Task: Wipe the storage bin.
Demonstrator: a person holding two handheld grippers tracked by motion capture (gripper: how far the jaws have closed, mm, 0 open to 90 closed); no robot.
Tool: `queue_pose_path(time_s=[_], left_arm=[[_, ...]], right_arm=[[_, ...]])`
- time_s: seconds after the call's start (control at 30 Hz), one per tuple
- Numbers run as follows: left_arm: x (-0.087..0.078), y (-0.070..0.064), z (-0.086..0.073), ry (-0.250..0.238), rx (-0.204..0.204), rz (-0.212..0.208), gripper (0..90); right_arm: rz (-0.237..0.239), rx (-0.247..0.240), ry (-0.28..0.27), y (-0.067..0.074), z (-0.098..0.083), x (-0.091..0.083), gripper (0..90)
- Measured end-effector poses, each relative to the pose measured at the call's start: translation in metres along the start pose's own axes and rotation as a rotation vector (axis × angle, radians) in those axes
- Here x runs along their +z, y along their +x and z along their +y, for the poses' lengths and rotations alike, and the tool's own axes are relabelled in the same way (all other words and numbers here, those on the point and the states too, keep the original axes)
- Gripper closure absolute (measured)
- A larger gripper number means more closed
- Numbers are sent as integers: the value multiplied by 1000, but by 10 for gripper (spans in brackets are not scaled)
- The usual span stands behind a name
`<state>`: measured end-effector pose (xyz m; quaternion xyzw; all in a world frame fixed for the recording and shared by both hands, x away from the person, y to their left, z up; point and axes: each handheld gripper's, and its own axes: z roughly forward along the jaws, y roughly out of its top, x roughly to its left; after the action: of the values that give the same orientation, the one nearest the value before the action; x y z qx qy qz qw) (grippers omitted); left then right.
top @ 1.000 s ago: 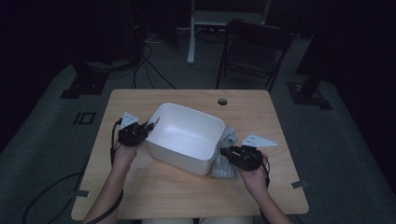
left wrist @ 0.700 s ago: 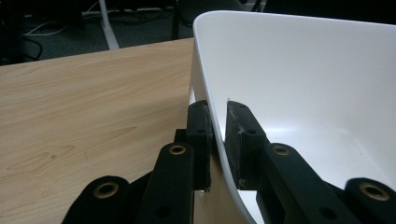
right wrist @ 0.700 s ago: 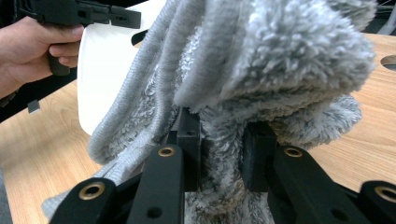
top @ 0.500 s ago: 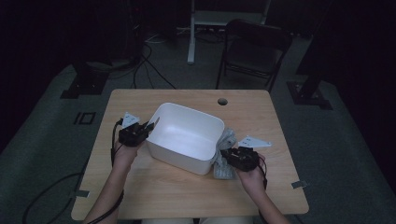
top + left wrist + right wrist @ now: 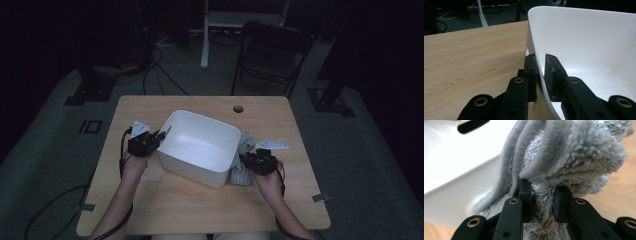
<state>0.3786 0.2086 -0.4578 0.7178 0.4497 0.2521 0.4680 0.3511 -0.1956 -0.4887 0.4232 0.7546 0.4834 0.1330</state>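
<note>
One white bin [image 5: 200, 147] mid-frame on the table [image 5: 150, 200]. Left gripper [image 5: 159, 139] clamped on its left rim. Right gripper [image 5: 245, 161] pinching one grey towel [image 5: 244, 150] against the bin's right wall. One chair [image 5: 272, 55] top centre, floor cables [image 5: 165, 75] upper left.

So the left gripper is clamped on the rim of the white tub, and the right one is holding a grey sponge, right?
Not a sponge: the right gripper pinches a fluffy grey towel, as the right gripper view shows. The left gripper does clamp the white tub at its rim.

High view: above near edge, facing far. Gripper views: close along jaws; shared white bin [image 5: 200, 147].
</note>
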Motion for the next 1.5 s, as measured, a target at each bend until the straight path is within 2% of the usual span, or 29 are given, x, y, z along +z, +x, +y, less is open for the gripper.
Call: queue_pose_path(time_s=[0.1,0.2,0.23,0.3,0.37,0.47,0.57,0.77,0.8,0.83,0.9,0.93,1.1,1.17,1.2,1.23,1.27,1.3,1.33,1.37,1.43,1.47,1.5], left_arm=[[0,0,0,1,-2,5,804],[0,0,0,4,6,3,803],[0,0,0,4,6,3,803],[0,0,0,6,13,-2,803],[0,0,0,5,8,-4,802],[0,-2,0,4,6,7,802],[0,-2,0,4,3,12,802],[0,-3,0,5,4,18,801],[0,-2,0,2,0,15,801],[0,-2,0,-1,-5,14,801],[0,-3,0,-1,-6,16,801],[0,-3,0,-2,-8,14,801],[0,-3,0,-5,-14,20,798],[0,-3,0,-5,-12,23,794],[0,-1,-1,-9,-36,7,787],[0,-1,-1,-9,-36,7,774],[0,1,-2,-8,-45,-4,760],[0,2,-2,-6,-52,-15,760],[0,2,-2,-6,-50,-24,724],[0,2,-2,-4,-49,-30,724],[-1,3,-2,5,-58,-43,713],[-3,4,-2,11,-66,-63,667],[-3,4,-2,11,-66,-63,639]], right_arm=[[-5,-13,17,-1,-2,3,733],[-39,-18,-16,-4,6,0,730],[-39,-18,-16,-4,6,0,730],[-53,-4,-57,-9,11,-2,729],[-44,-3,-53,-10,12,-1,732],[-71,-28,12,-12,7,14,737],[-48,13,-3,-17,2,19,739],[-68,3,9,-18,3,22,740],[-73,6,18,-19,2,23,739],[-85,17,88,-21,-9,36,740],[-76,32,89,-24,-15,40,740],[-56,62,111,-28,-20,45,740],[-53,58,125,-30,-20,47,737],[-50,63,122,-31,-18,43,735],[-47,62,116,-31,-16,40,733],[-47,62,116,-31,-16,40,733],[-38,56,98,-31,-11,31,732],[-38,56,98,-31,-11,31,732],[-25,50,73,-31,-7,19,732],[-25,50,73,-31,-7,19,732],[-15,52,47,-32,-4,7,731],[-14,43,28,-32,-1,-4,730],[-14,43,28,-32,-1,-4,730]])
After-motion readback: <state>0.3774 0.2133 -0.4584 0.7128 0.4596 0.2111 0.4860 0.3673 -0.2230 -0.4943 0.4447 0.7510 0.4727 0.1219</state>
